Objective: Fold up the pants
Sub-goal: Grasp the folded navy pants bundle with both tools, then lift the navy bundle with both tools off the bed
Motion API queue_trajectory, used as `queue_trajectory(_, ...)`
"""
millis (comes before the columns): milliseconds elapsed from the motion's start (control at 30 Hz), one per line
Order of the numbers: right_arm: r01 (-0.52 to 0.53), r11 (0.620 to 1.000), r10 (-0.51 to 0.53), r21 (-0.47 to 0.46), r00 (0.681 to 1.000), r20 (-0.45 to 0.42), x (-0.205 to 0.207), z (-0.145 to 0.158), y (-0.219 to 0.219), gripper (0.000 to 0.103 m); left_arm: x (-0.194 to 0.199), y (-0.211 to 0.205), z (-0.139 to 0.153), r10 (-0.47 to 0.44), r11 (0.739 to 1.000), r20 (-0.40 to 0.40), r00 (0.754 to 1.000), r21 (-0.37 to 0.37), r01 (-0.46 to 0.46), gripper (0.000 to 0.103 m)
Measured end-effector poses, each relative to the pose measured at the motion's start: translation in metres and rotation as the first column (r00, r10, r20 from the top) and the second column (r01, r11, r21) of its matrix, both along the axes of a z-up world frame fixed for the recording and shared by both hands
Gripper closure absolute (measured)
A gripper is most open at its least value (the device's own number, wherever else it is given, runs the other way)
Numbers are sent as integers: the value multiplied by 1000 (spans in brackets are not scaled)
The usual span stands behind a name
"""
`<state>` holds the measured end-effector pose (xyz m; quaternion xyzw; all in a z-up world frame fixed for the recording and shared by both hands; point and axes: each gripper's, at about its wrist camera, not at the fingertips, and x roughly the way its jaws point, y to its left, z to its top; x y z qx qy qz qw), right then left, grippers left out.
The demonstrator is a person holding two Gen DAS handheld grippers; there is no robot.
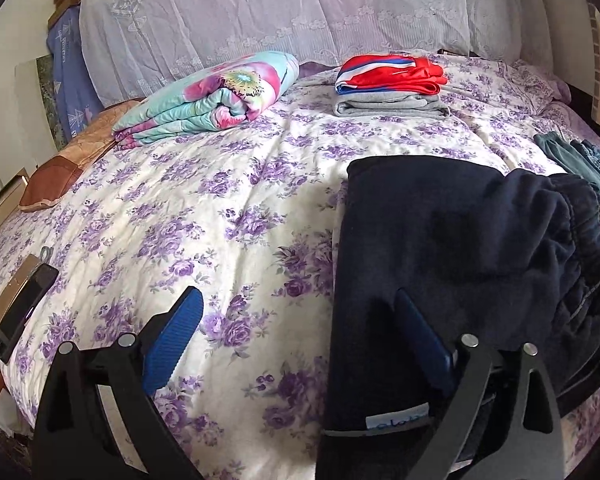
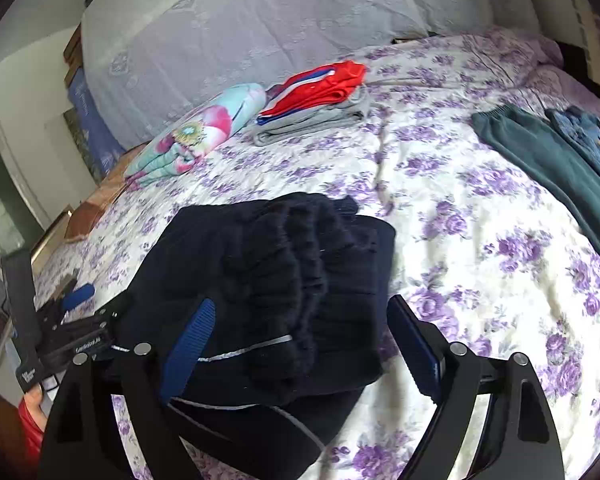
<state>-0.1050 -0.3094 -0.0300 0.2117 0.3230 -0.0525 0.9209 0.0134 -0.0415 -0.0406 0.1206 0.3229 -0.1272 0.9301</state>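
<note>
Dark navy pants [image 1: 460, 240] lie folded into a thick bundle on the purple-flowered bedspread [image 1: 220, 220], the gathered elastic waistband on top. In the right wrist view the pants [image 2: 280, 264] show a thin reflective stripe near my fingers. My left gripper [image 1: 296, 300] is open wide; its right finger rests over the bundle's left edge and its left finger hangs over bare bedspread. My right gripper [image 2: 300, 306] is open wide above the near end of the bundle, with the cloth lying between and below its blue pads, which are not pressing on it. The left gripper [image 2: 72, 296] also shows at the left.
A folded stack, red-white-blue cloth on grey [image 1: 392, 80], sits at the back beside a folded floral quilt [image 1: 212, 100]. Green pants [image 2: 548, 168] and blue jeans [image 2: 592, 140] lie flat at the right. A phone [image 1: 24, 312] lies at the bed's left edge. A red-sleeved hand [image 2: 32, 404] shows.
</note>
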Motion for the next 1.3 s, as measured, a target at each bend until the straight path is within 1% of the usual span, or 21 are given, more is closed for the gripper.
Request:
queue_trajectory(67,23,999,-22,34,1000,-21,1,-4,-9,13,-2,-1,0,-9,1000,-6,1000,-1,9,9)
queue_trajectory(133,6,999,-5,50,1000,-22,4,-6,-12,13,-3,-2,0,-11,1000,-6,1000,4,11,9)
queue_trajectory(267,-62,997,64,53,997,-36,19,-7,-8,11,-2,-5,-1,-30,999,-33,999,-11,30,9)
queue_trajectory(367,-90,994,93,55,994,-54,30,-9,-6,10,-1,-7,-1,-37,999,-47,998,-20,36,9)
queue_trajectory(567,-108,992,115,68,988,-101,44,-24,-6,7,-2,-14,-2,-48,999,-56,997,-15,47,9)
queue_trajectory(633,-114,991,121,73,988,-100,44,-27,-6,7,-2,-16,-3,-51,999,-58,997,-13,50,9)
queue_trajectory(833,-120,983,131,140,989,-75,39,-32,-16,6,-1,-20,-4,-54,999,-71,996,-13,53,9)
queue_trajectory(933,-86,983,103,162,990,-100,34,-34,-24,6,-1,-22,-4,-56,998,-73,996,-11,55,9)
queue_trajectory(1033,-90,972,110,215,991,-82,27,-38,-33,6,-2,-23,-4,-58,998,-77,995,-12,58,9)
queue_trajectory(1167,-94,971,115,218,989,-87,30,-39,-32,6,-4,-28,-4,-63,998,-81,995,-15,62,9)
queue_trajectory(1233,-100,972,121,214,989,-90,35,-39,-31,6,-6,-29,-4,-81,997,-93,992,-27,79,9)
queue_trajectory(1300,-113,970,134,216,987,-86,43,-40,-29,5,-10,-30,-5,-131,991,-130,983,-58,124,9)
